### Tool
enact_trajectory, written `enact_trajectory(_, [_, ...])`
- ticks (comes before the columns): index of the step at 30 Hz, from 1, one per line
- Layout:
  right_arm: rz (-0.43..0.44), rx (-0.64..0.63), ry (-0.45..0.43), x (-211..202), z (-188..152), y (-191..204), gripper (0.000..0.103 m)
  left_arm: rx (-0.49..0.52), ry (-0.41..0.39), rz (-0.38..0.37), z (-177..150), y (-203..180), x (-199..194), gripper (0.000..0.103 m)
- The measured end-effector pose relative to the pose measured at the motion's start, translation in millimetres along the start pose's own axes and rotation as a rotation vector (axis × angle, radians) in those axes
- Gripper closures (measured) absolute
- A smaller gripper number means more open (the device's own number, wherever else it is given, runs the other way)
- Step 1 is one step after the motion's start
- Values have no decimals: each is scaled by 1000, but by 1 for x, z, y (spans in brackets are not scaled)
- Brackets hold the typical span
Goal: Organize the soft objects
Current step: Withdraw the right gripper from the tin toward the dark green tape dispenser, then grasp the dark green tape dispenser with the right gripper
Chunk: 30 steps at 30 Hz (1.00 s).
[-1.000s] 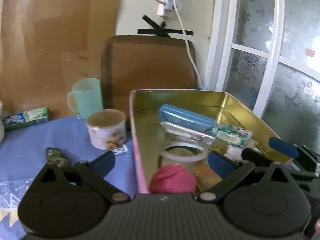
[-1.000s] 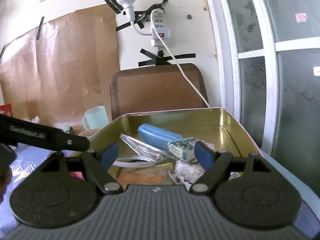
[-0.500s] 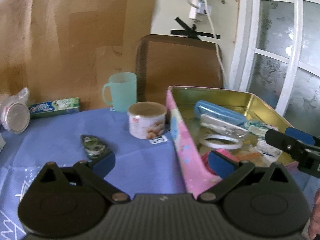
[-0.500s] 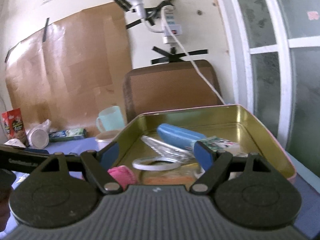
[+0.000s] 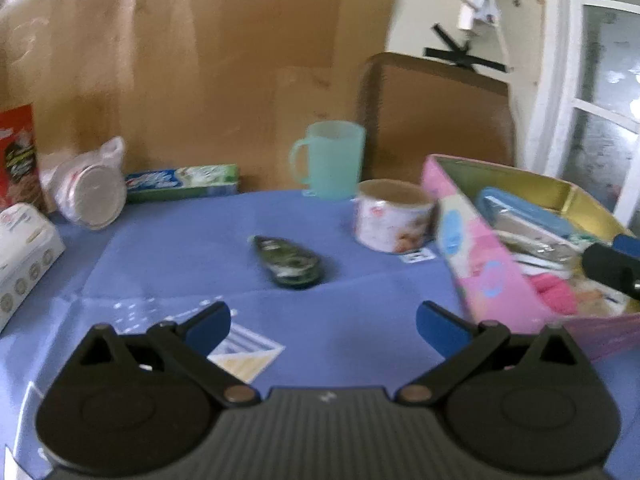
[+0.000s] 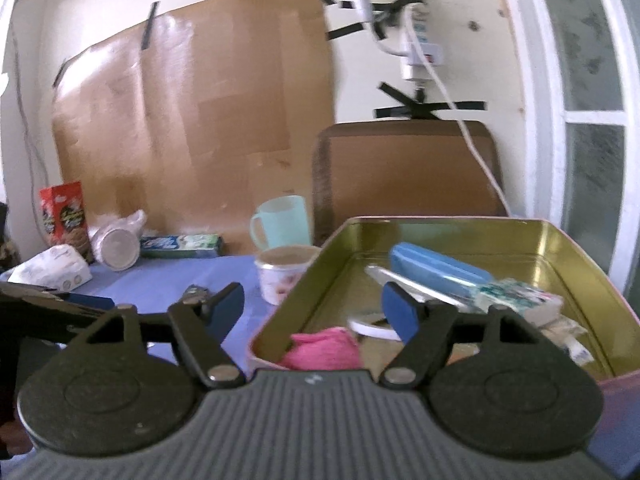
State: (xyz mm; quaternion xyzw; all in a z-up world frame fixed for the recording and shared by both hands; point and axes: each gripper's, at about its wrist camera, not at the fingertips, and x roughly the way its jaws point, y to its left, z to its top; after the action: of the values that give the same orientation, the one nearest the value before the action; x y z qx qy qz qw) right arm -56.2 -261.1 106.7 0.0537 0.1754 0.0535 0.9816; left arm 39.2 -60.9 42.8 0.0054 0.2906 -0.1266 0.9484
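Pink cloth (image 6: 322, 350) inside tin (image 6: 448, 226)

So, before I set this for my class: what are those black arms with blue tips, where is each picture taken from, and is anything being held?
They are hand-held tongs, one per hand, each carrying a camera that looks along its fingers. The left tongs hang open over the blue tablecloth, holding nothing. The right tongs are open too, at the near edge of the pink, gold-lined tin box. Inside it lie a pink soft cloth ball and a blue hard case. A mint plastic mug stands behind.
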Motion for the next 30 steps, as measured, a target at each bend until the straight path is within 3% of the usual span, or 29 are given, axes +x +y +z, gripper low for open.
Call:
enact_trajectory(14, [128,-104,42,24,2,50,29,-61,30,169,-12,74,13,0])
enact_trajectory(20, [255,-77,148,59,4,71,29,-146,17,282,-13,122,13,0])
enact_trajectory(25, [291,-74,223,107,4,94,29,-336,12,230,-18,158,12,0])
enact_trajectory(30, [225,-18,311,162,0,101,29,-374,-15,214,-22,164,9,0])
